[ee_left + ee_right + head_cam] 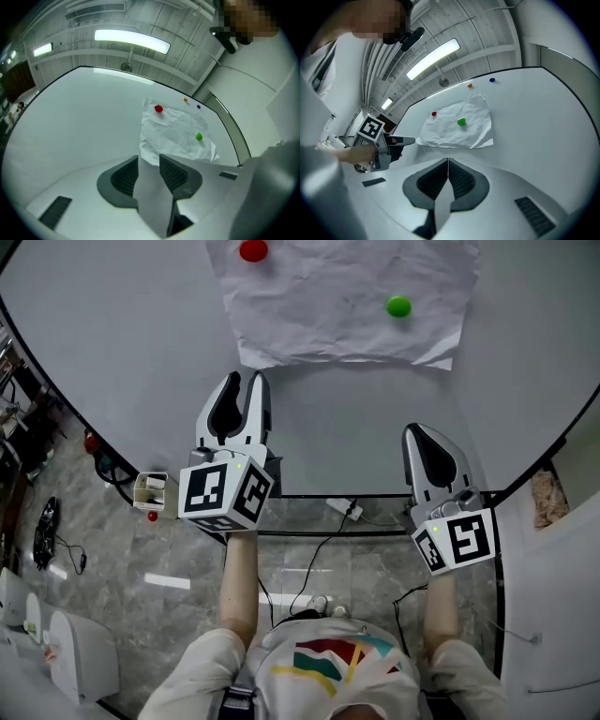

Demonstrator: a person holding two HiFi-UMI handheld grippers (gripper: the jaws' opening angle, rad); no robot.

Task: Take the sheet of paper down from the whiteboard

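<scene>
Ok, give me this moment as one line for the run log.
paper: on whiteboard, under red magnet and green magnet | left gripper: open, empty | right gripper: shut, empty

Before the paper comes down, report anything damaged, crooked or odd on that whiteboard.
The sheet of paper is creased all over, and its lower right corner curls away from the whiteboard. The red magnet and green magnet pin it at unequal heights. Nothing else stands out.

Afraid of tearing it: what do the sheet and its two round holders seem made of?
The sheet looks like thin matte white paper, crumpled all over. The red holder and green holder look like smooth rounded plastic, perhaps magnets.
</scene>
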